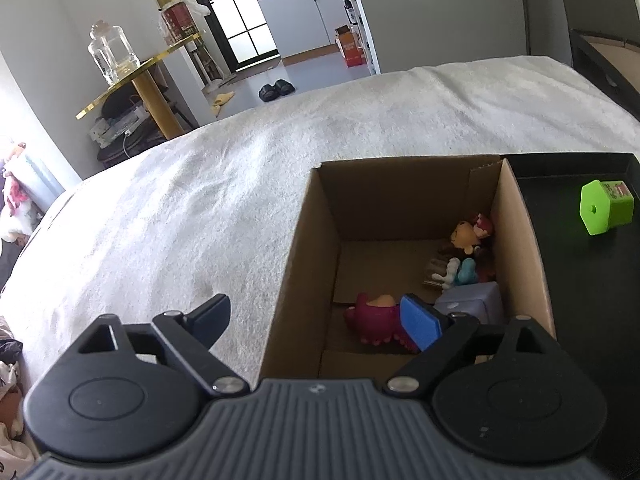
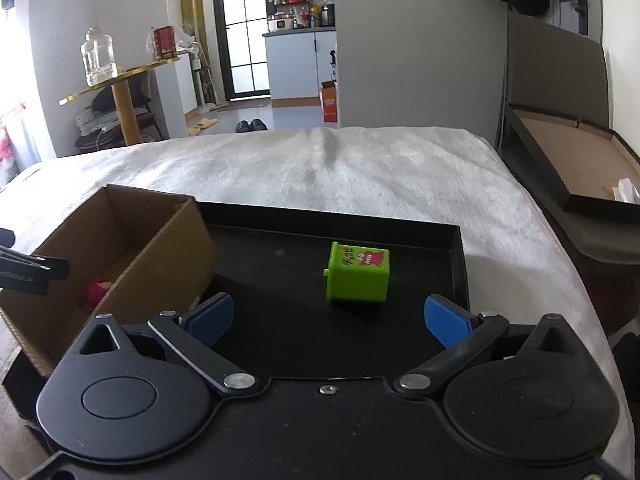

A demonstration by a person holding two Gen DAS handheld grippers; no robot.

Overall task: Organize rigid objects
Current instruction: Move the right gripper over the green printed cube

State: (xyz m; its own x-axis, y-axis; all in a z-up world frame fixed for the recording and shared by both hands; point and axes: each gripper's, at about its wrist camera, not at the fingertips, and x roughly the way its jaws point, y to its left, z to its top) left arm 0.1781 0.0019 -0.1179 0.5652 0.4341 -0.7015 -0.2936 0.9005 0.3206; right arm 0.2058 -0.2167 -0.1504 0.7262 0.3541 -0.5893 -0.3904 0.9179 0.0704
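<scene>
A brown cardboard box [image 1: 312, 248] stands on the white blanket, next to a black tray [image 1: 580, 280]. Inside the box lie a magenta toy [image 1: 374, 318], a small doll figure [image 1: 466, 240] and a lavender block [image 1: 472, 300]. My left gripper [image 1: 320, 318] is open and empty, straddling the box's left wall. A green toy cube [image 2: 357, 272] with a red sticker sits on the black tray [image 2: 280, 248]; in the left wrist view the green cube [image 1: 606, 208] lies at the far right. My right gripper [image 2: 326, 320] is open just short of the cube, not touching it.
The white blanket [image 2: 360, 172] covers the bed beyond the box and tray. A dark lidded box [image 2: 580, 160] lies open at the right. A gold side table [image 1: 132, 76] with a glass jar stands beyond the bed's left edge. The cardboard box [image 2: 120, 240] borders the tray's left.
</scene>
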